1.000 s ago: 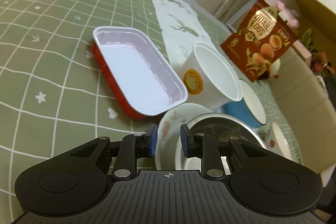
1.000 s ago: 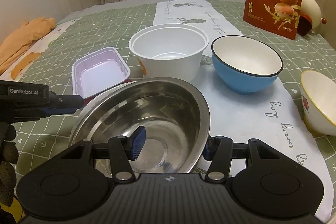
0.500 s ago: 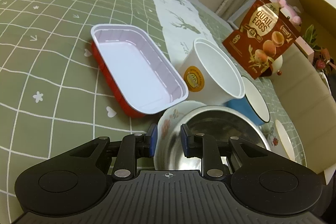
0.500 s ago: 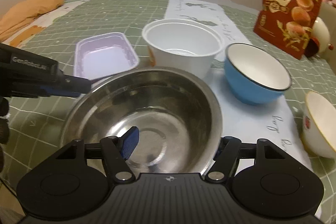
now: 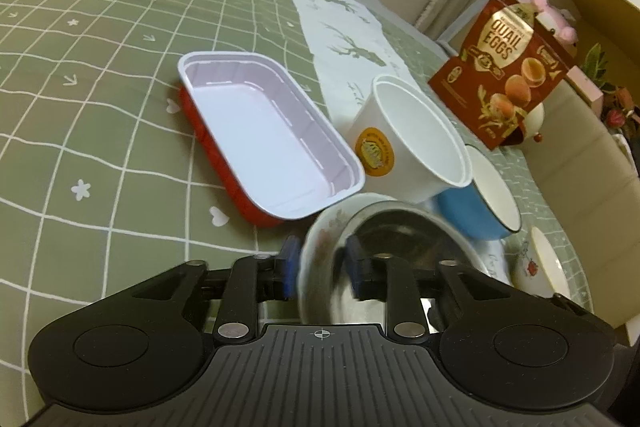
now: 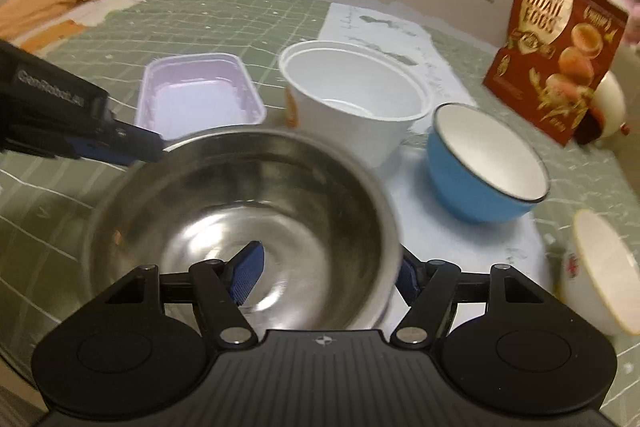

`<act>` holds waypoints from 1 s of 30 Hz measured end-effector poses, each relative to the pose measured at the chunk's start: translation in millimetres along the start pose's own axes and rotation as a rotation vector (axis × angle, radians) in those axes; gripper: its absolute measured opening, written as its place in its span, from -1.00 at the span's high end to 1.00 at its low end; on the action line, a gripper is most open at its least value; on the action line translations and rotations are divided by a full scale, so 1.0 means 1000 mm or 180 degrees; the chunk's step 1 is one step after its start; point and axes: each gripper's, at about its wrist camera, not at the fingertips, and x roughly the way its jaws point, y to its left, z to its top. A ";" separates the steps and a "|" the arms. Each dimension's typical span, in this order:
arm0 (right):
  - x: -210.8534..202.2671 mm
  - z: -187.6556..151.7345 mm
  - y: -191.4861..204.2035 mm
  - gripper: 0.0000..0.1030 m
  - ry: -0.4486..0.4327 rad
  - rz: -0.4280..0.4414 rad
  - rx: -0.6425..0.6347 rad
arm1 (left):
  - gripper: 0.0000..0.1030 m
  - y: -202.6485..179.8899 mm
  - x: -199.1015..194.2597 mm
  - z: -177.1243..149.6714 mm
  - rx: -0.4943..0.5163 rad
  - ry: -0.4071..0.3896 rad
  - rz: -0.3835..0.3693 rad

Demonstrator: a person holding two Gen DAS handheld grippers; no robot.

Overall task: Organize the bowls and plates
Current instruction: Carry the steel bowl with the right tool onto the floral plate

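Observation:
A steel bowl (image 5: pixel 396 231) (image 6: pixel 248 195) sits in a floral plate (image 5: pixel 320 239) on the green checked cloth, blurred in both views. My left gripper (image 5: pixel 323 269) straddles the plate's rim and the bowl's near wall. Its jaws are opening and stand off both. The right wrist view shows that left gripper (image 6: pixel 152 151) reaching in from the left to the bowl's edge. My right gripper (image 6: pixel 327 277) is open wide across the bowl's right wall, one finger inside and one outside, with neither pad pressing on it.
Behind the bowl stand a red tray with a pink lining (image 5: pixel 260 135) (image 6: pixel 192 99), a white paper tub (image 5: pixel 416 139) (image 6: pixel 352 87) and a blue bowl (image 5: pixel 488 203) (image 6: pixel 480 163). A small cream bowl (image 6: pixel 600 267) lies at the right. A quail eggs bag (image 6: pixel 556 59) stands at the back.
The left jaws have widened around the plate's rim. The right jaws have spread apart and that gripper has rolled, tilting its view. The steel bowl now sits further over the plate.

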 end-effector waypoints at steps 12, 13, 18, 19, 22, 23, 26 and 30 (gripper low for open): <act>0.005 -0.001 -0.042 -0.39 0.0014 0.0228 0.0700 | 0.36 0.004 0.016 -0.002 -0.0046 0.0177 0.0002; 0.011 -0.003 -0.045 -0.39 0.0090 0.0299 0.0806 | 0.36 0.005 0.018 -0.002 -0.0054 0.0197 0.0000; 0.037 -0.011 -0.050 -0.37 0.0432 0.0692 0.1151 | 0.37 0.000 0.034 -0.008 0.0021 0.0386 0.0000; 0.040 -0.012 -0.051 -0.36 0.0466 0.0727 0.1188 | 0.37 -0.002 0.036 -0.009 0.0041 0.0404 0.0045; 0.040 -0.012 -0.050 -0.29 0.0455 0.0747 0.1183 | 0.34 -0.007 0.039 -0.006 0.0039 0.0445 0.0144; 0.039 -0.013 -0.052 -0.25 0.0454 0.0760 0.1189 | 0.32 -0.009 0.040 -0.005 0.0048 0.0451 0.0163; 0.038 -0.016 -0.061 -0.17 0.0471 0.0834 0.1265 | 0.17 -0.020 0.043 -0.003 0.0174 0.0448 0.0204; 0.034 -0.018 -0.071 -0.17 0.0418 0.0773 0.1273 | 0.10 -0.030 0.052 -0.002 0.0207 0.0481 0.0118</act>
